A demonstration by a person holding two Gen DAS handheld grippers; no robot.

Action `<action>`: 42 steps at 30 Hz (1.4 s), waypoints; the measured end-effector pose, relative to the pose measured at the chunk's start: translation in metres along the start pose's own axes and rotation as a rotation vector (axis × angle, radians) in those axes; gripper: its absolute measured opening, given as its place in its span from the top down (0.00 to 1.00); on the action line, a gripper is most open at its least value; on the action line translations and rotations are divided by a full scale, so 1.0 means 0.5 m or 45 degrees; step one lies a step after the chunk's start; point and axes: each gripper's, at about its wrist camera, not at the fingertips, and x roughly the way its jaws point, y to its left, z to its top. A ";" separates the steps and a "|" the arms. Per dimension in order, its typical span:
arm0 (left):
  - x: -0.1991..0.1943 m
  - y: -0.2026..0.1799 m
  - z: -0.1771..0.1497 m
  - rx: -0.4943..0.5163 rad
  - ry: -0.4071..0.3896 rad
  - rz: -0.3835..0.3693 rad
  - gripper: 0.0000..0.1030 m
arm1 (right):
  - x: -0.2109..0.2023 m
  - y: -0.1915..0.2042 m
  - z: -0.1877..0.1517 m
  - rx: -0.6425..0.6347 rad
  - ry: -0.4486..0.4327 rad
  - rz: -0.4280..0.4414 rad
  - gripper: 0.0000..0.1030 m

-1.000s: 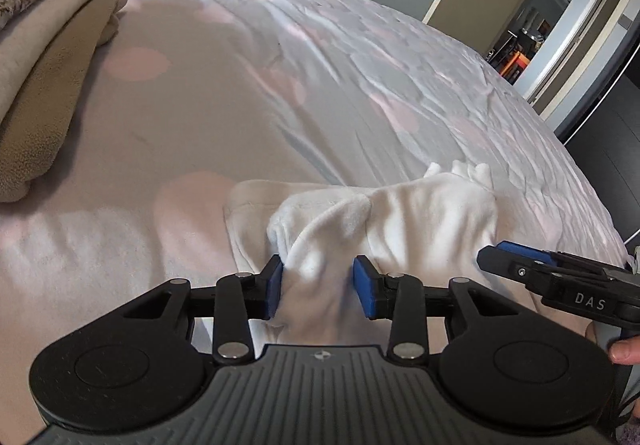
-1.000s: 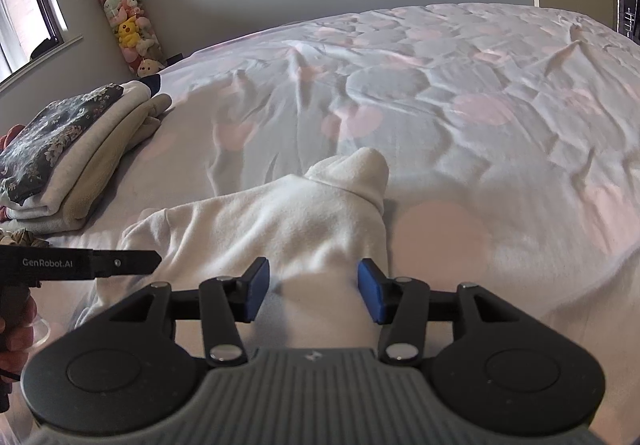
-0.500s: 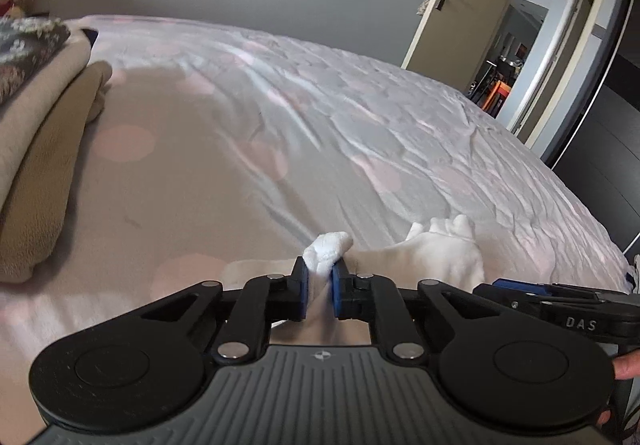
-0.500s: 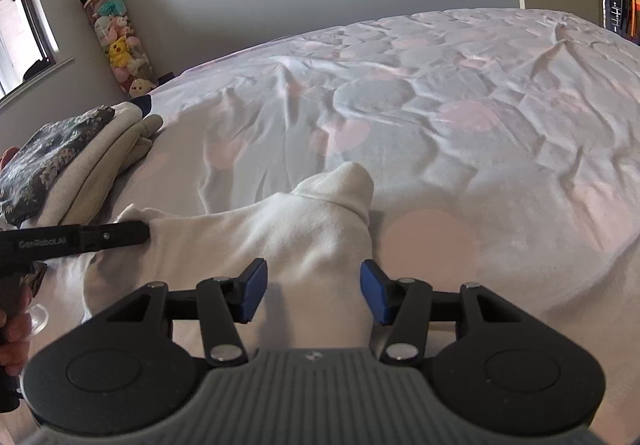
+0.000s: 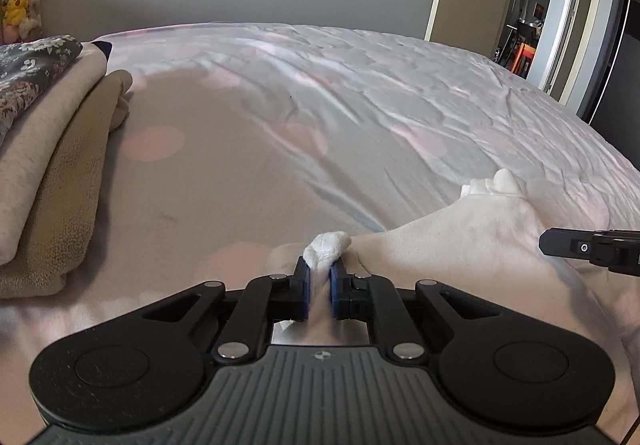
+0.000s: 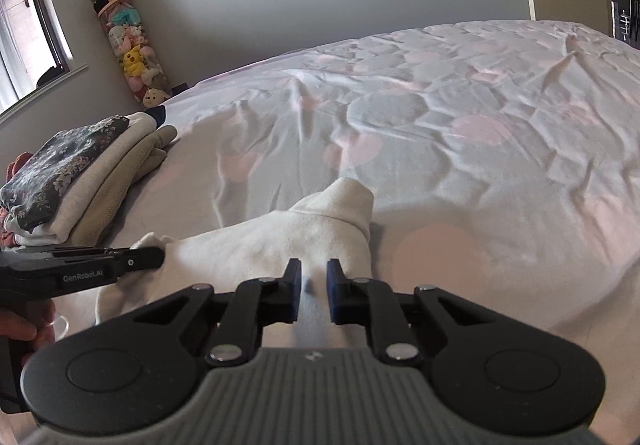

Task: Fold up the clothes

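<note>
- The soft cream-white fleece garment (image 6: 280, 241) lies bunched near the front edge of the bed's pale quilted cover with pink dots (image 6: 460, 117), a cuffed end (image 6: 352, 201) pointing toward the middle of the bed.
- The left gripper (image 5: 319, 281) is clamped on a pinched tuft of the garment, which bulges out past its blue pads.
- The right gripper (image 6: 313, 285) has its jaws drawn close over the fabric; whether they truly pinch it, I cannot tell.
- Judged by its looks, the fleece is light, limp and thick: it will sag and drag across the cover rather than hold a crease, so grip hems or corners, not the middle.
- A stack of folded clothes (image 6: 76, 181) sits by the left edge.
</note>
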 end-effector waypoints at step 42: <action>-0.134 0.004 -0.054 -0.300 0.089 0.151 0.85 | -0.089 0.030 -0.056 -0.080 0.130 0.067 0.54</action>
